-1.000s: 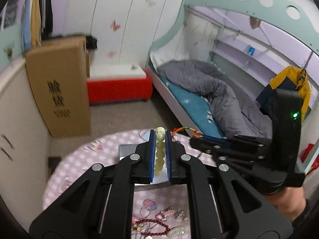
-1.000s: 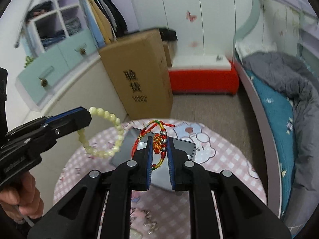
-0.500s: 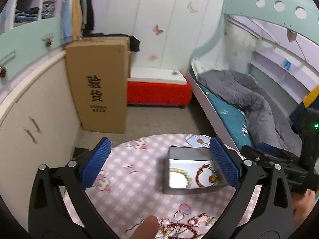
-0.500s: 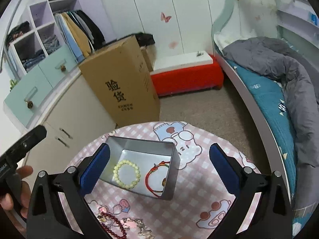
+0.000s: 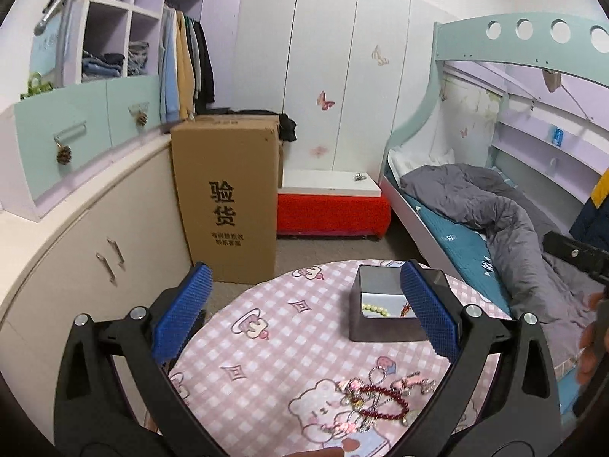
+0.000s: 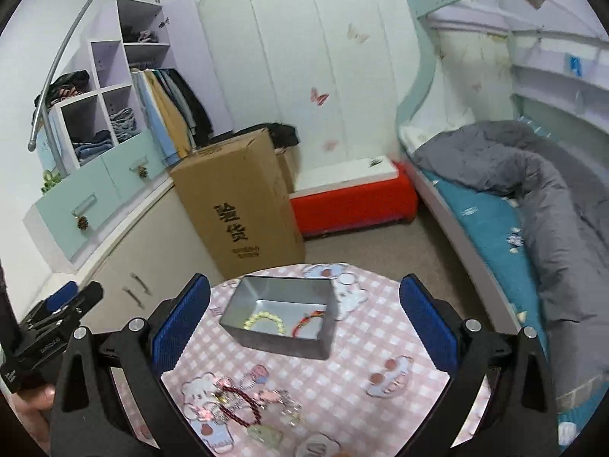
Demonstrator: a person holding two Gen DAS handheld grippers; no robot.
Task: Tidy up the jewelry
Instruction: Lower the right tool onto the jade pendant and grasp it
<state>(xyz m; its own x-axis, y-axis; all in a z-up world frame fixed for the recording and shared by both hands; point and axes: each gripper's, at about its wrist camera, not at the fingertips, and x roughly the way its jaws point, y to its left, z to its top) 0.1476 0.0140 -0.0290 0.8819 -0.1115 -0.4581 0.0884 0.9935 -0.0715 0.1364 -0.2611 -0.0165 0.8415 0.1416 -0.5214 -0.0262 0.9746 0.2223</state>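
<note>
Left gripper (image 5: 304, 304) spread wide, nothing between pads, above table (image 5: 266, 342). Right gripper (image 6: 304, 308) likewise spread wide, empty. Tin (image 6: 262, 333) sits on far part of table, open top. Inside tin: pale bead bracelet (image 6: 265, 321) on left, red cord bracelet (image 6: 309, 321) on right, lying apart. Heap of jewelry (image 6: 249, 405) on table near edge, well apart from tin; dark red bead strand (image 5: 382, 403) among chains and charms.

tin (image 6: 279, 337) open on top, bare table (image 6: 380, 342) to its right, jewelry pile (image 6: 247, 405) clutters the near edge, big box (image 6: 236, 205) behind
</note>
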